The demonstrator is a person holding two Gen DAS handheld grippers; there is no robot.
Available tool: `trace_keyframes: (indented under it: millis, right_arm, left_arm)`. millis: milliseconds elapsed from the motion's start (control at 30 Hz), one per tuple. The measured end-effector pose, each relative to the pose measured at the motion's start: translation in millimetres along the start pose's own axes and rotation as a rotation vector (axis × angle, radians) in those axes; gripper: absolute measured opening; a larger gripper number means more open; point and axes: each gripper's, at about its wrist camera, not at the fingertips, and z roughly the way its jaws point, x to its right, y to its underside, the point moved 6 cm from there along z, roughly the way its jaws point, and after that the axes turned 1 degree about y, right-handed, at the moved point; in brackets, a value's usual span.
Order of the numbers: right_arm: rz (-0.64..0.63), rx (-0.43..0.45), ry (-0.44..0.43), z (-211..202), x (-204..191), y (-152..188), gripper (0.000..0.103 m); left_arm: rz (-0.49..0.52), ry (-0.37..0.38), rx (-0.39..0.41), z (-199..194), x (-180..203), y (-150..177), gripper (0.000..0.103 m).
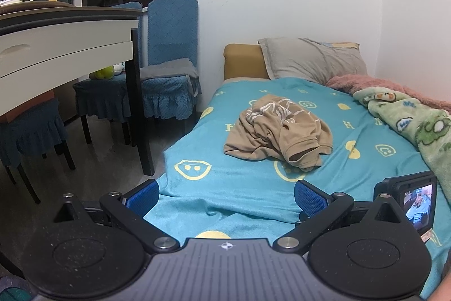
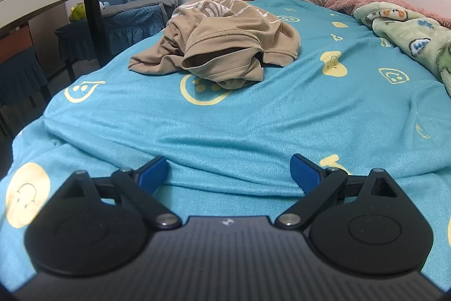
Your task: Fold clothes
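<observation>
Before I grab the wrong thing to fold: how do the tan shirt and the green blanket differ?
The tan shirt is plain beige with white line print; the green blanket is fluffy with cartoon figures. The shirt lies crumpled mid-bed; the blanket is bunched along the wall-side edge. Both rest unfolded on the blue sheet, untouched by either gripper.

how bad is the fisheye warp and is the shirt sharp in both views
Left wrist view: dark corners, table edge bows, tan shirt sharp but small. Right wrist view: bedsheet bulges like a dome, shirt larger, stitching crisp; even indoor light, no glare.
</observation>
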Motion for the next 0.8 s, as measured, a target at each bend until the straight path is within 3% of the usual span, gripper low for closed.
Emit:
trace_keyframes:
  millis: [800]
  right_arm:
    - [0.0,0.0,0.0,0.1,0.2,0.3,0.096]
  left_arm:
    - [0.008,0.012,-0.009,2.5,4.0,0.7,0.103]
